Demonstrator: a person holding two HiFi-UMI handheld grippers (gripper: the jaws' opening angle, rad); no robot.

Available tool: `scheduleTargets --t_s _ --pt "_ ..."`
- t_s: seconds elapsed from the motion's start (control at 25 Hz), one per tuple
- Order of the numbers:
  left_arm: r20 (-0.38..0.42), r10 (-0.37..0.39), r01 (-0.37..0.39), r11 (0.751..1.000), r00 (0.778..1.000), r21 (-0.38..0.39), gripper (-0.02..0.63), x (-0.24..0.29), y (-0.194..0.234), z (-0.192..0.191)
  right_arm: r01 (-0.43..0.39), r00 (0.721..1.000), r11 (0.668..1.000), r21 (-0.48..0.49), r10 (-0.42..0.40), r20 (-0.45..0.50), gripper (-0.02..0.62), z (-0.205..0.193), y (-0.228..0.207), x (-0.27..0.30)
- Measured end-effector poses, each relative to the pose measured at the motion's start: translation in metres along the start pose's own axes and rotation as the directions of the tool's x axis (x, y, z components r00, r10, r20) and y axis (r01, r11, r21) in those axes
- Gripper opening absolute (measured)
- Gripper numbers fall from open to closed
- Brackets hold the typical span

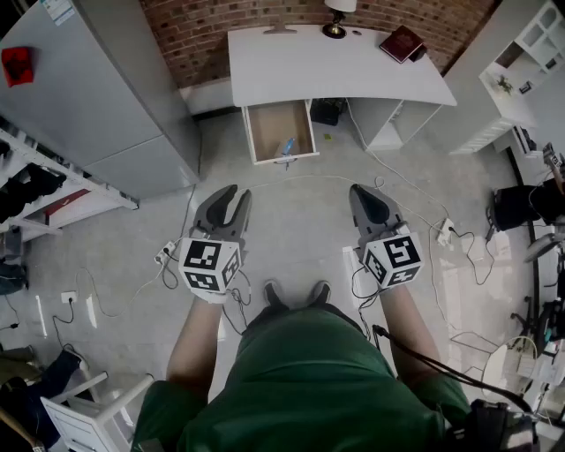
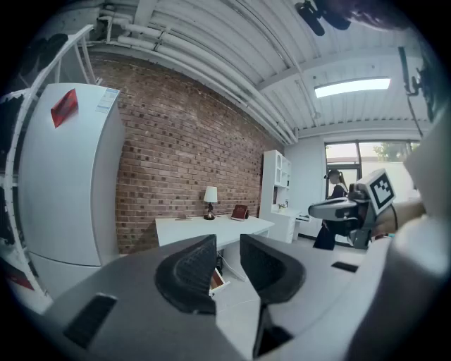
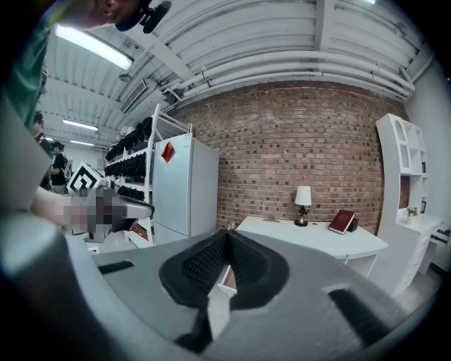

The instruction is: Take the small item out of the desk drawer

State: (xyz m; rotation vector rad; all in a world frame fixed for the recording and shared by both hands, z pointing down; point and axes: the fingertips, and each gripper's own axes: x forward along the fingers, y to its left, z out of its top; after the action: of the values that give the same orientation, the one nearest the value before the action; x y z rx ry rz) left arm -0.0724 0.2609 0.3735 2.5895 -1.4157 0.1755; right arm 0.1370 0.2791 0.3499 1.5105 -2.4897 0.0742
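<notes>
The white desk (image 1: 335, 66) stands against the brick wall, far ahead of me. Its wooden drawer (image 1: 265, 132) is pulled out, and a small blue item (image 1: 288, 146) lies in it near the front edge. My left gripper (image 1: 235, 192) hangs over the floor well short of the drawer, open by a narrow gap and holding nothing. In the left gripper view (image 2: 227, 243) a corner of the drawer (image 2: 219, 280) shows between its jaws. My right gripper (image 1: 358, 189) is level with the left one and shut with nothing in it. Its jaws meet in the right gripper view (image 3: 227, 234).
A grey refrigerator (image 1: 97, 88) stands left of the desk, and a rack of shelves (image 1: 35, 190) further left. A lamp (image 1: 335, 18) and a red book (image 1: 402, 42) sit on the desk. Cables and a power strip (image 1: 446, 231) lie on the floor. White shelving (image 1: 521, 71) stands at the right.
</notes>
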Motion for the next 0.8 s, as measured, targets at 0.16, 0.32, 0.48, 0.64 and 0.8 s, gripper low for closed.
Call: scheduleTargets --t_s 0.16,0.32,0.48,0.64,0.8 --pt "0.001 -0.021 0.021 1.0 1.0 -0.004 0.098 -0.01 0.018 -0.006 0.004 1.0 1.0 -0.005 -0.004 -0.008 0.002 0.0 0.023 0.01" --pt "0.0 -0.03 0.03 0.999 1.0 -0.017 0.098 -0.018 0.036 -0.01 0.016 0.999 0.999 0.046 -0.017 0.03 0.003 0.009 0.035 0.017" --pt "-0.001 -0.03 0.03 0.999 1.0 -0.03 0.098 -0.02 0.048 -0.012 0.035 0.999 0.996 0.08 -0.036 0.015 0.005 0.008 0.035 0.023" --pt "-0.001 -0.03 0.03 0.999 1.0 -0.035 0.098 -0.015 0.054 -0.012 0.039 0.999 0.995 0.089 -0.039 0.003 0.005 0.007 0.032 0.033" --pt "-0.005 -0.028 0.028 0.999 1.0 -0.028 0.098 -0.01 0.058 -0.012 0.037 0.999 0.994 0.1 -0.037 0.004 0.005 0.005 0.028 0.043"
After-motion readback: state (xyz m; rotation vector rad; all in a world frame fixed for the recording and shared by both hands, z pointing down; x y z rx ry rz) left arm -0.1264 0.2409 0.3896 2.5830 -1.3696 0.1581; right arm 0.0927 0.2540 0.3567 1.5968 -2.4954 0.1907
